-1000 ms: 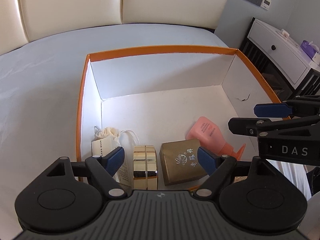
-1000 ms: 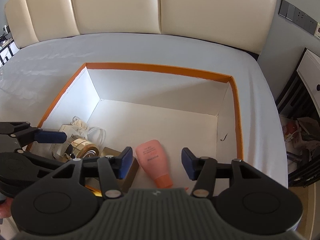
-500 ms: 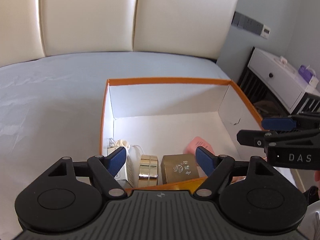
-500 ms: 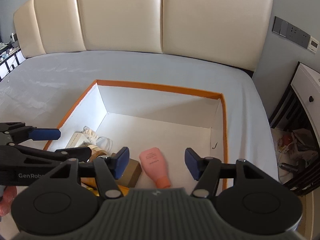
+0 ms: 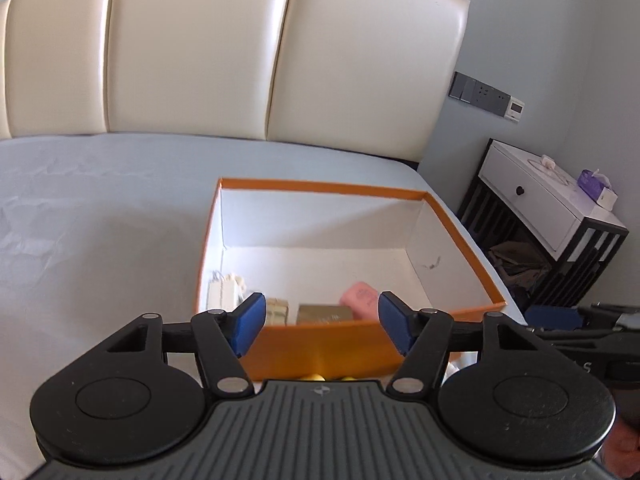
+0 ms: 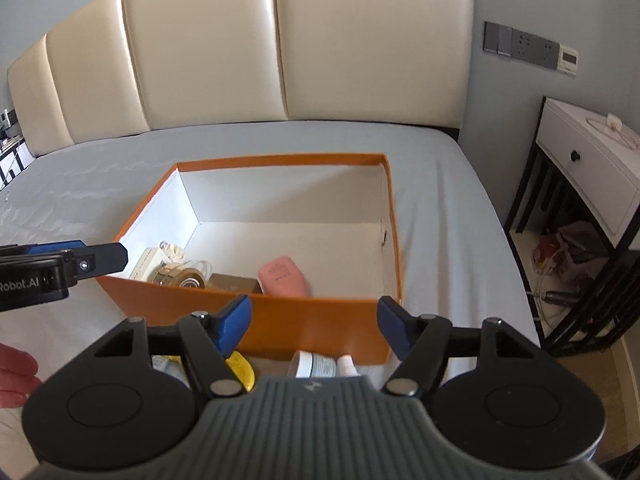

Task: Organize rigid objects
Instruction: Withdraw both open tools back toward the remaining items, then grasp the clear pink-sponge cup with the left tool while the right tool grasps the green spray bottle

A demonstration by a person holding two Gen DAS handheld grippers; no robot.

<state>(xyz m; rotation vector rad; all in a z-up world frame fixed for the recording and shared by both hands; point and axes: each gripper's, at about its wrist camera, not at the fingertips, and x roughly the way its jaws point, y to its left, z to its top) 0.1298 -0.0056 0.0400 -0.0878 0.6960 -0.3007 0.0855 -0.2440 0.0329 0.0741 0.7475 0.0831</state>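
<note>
An orange box (image 5: 320, 350) with a white inside sits on the bed; it also shows in the right wrist view (image 6: 304, 322). Inside along its near wall lie a pink tube (image 6: 283, 276), a gold box (image 6: 234, 282), a gold jar (image 6: 180, 275) and a white pouch with a card box (image 5: 224, 291). My left gripper (image 5: 320, 322) is open and empty, held just before the box's near wall. My right gripper (image 6: 314, 326) is open and empty, also before the near wall. Outside the box lie a yellow item (image 6: 242, 370), a small white jar (image 6: 312, 364) and a white bottle tip (image 6: 346, 364).
The bed's grey sheet (image 5: 100, 240) spreads left of the box, with a cream headboard (image 5: 240, 60) behind. A white and black nightstand (image 5: 552, 232) stands to the right. A hand (image 6: 16, 376) shows at the lower left of the right wrist view.
Both grippers have pulled back and up out of the box, so its near wall and the items in front of it have come into view. Both stay open.
</note>
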